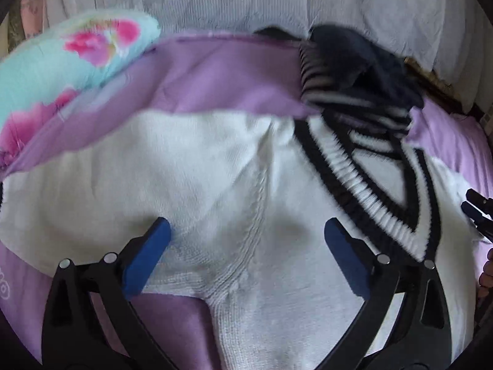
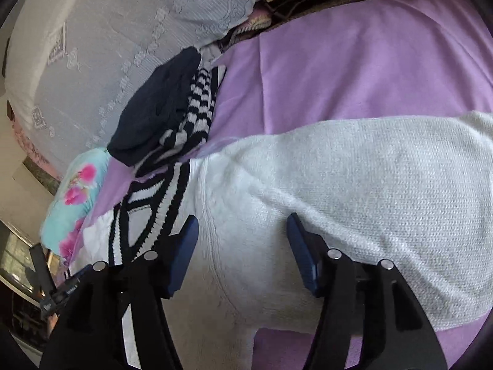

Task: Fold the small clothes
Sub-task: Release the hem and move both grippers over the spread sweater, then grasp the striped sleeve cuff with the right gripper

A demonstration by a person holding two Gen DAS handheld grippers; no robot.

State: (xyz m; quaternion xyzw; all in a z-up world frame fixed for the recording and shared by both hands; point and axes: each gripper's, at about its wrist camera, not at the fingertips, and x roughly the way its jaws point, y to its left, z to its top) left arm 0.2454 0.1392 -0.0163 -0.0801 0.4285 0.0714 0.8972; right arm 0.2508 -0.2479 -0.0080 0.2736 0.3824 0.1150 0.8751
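A floral pillow (image 1: pixel 61 58) lies at far left on a purple sheet (image 1: pixel 215 74), where a white sweater (image 1: pixel 185 169) is spread flat. The left tool (image 1: pixel 246 240) hangs wide open over its body, gripping nothing. At its black-trimmed collar (image 1: pixel 363 191) sits a pile of dark and striped clothes (image 1: pixel 354 74). The right tool (image 2: pixel 242 240) hangs half open above the sweater, empty.

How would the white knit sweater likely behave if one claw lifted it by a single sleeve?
The white knit sweater would probably sag and drape, since it already lies creased on the purple sheet. Its thick, fuzzy knit suggests some weight and good grip against the pads. The black-striped V-neck looks stretchy and might distort.
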